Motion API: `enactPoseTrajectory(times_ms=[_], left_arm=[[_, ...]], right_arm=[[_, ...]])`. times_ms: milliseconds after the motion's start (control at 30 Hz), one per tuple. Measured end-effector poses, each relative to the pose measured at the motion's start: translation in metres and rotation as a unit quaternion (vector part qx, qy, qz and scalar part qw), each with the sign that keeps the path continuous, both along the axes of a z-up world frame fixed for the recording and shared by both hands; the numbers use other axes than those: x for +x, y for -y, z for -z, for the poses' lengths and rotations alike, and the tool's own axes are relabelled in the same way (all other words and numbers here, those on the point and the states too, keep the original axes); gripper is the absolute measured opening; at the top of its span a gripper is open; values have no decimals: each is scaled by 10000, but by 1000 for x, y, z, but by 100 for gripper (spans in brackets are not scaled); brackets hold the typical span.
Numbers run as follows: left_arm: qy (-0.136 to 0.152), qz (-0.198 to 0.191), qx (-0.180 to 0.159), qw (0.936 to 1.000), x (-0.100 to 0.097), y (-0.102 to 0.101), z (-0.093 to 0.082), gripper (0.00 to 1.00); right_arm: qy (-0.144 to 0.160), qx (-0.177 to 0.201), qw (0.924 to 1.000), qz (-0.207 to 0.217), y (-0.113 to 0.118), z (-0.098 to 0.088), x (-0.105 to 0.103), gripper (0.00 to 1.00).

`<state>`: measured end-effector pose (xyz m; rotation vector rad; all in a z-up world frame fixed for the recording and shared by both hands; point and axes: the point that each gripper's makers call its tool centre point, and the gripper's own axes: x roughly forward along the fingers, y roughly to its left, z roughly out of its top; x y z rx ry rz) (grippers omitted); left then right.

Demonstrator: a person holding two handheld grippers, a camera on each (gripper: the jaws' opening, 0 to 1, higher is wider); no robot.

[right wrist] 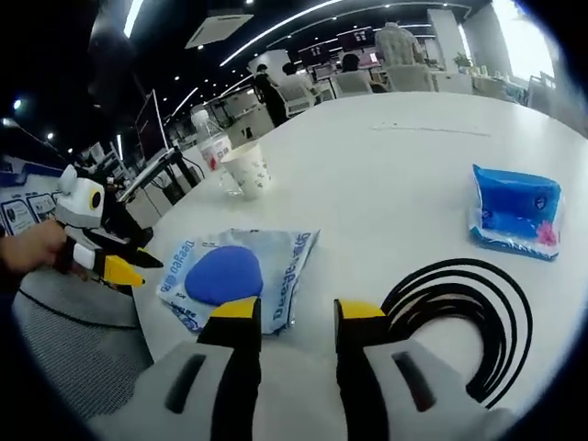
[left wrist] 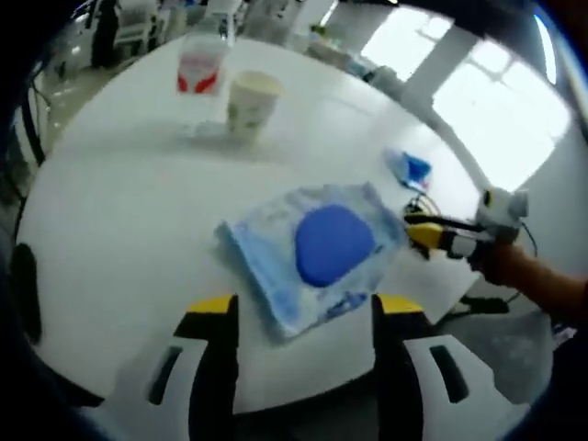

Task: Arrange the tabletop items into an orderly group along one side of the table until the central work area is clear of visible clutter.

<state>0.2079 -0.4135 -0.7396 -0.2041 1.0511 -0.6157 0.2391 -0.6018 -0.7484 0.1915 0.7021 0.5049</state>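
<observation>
Left gripper view: your left gripper (left wrist: 299, 317) hovers with its jaws apart and nothing between them. The wet-wipe pack (left wrist: 317, 248), pale blue with a round dark-blue lid, lies flat on the white table (left wrist: 119, 230) at twelve o'clock from the jaws, just beyond the yellow tips. Its long axis runs from about ten o'clock to four o'clock in this view, so it lies oblique to the jaw line. Your right gripper (left wrist: 424, 234) enters from three o'clock, its yellow tips just beside the pack's right edge; whether they touch it cannot be told.

Right gripper view: your right gripper (right wrist: 294, 312) is also spread and empty. The same wet-wipe pack (right wrist: 241, 274) lies at eleven o'clock from its tips, near the table edge. Your left gripper (right wrist: 118, 266) stands at nine o'clock, beyond the table's edge. Judged from both views, the two grippers are about equally near the pack, on opposite sides.

Containers: a paper cup (left wrist: 252, 103) stands upright at eleven o'clock, far across the table; its contents cannot be seen. Just beside it stands a clear bottle (left wrist: 202, 62) with a red-and-white label. A small blue tissue packet (right wrist: 514, 211) lies well apart at two o'clock, and a coiled black cable (right wrist: 459, 312) lies at three o'clock.
</observation>
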Motion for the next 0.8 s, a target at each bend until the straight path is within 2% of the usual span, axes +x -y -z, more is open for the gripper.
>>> enactPoseTrajectory(times_ms=[67, 233, 467, 567, 667, 800], left_arm=[[-162, 100, -20, 9998, -4, 4, 5, 48], [-372, 57, -40, 9993, -4, 6, 12, 45], [-610, -40, -133, 9980, -4, 7, 19, 40], [-631, -34, -69, 9980, -3, 5, 21, 33], [-653, 8, -34, 9979, -3, 3, 23, 26], [-659, 100, 35, 9978, -5, 1, 24, 13]], right_arm=[[-84, 96, 9999, -21, -4, 3, -1, 26], [-264, 195, 9994, -87, -14, 10, -6, 20], [-339, 207, 9991, -166, -20, 12, -9, 9], [-369, 171, 9991, -120, -18, 12, -10, 4], [-450, 236, 9987, -59, -16, 13, -11, 3], [-496, 221, 9985, -28, -15, 13, -13, 1]])
